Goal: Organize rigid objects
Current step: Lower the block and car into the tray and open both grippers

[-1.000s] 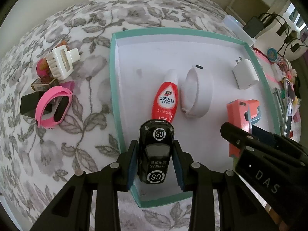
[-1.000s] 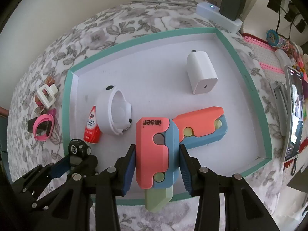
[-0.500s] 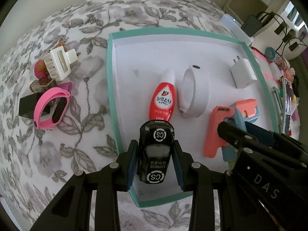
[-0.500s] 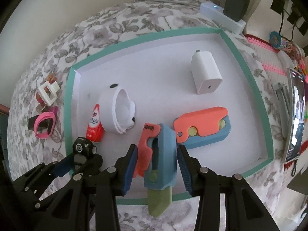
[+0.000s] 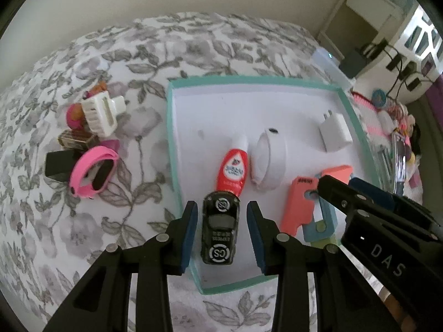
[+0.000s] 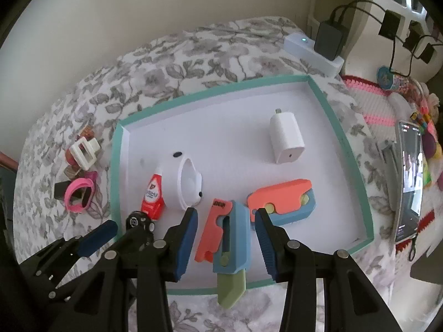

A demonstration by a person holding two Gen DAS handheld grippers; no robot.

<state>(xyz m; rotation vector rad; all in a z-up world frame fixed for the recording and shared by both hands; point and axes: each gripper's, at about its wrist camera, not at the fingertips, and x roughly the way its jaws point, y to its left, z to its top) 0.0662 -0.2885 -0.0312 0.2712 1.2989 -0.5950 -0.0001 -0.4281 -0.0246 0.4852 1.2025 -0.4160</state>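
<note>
While both tools gape (touching nothing), the toy car (image 5: 220,231) rests in the tray (image 5: 177,166).

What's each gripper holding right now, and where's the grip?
Nothing. The left gripper stands open around the black toy car; the right gripper is open around the toy knife. Both lie in the tray.
</note>
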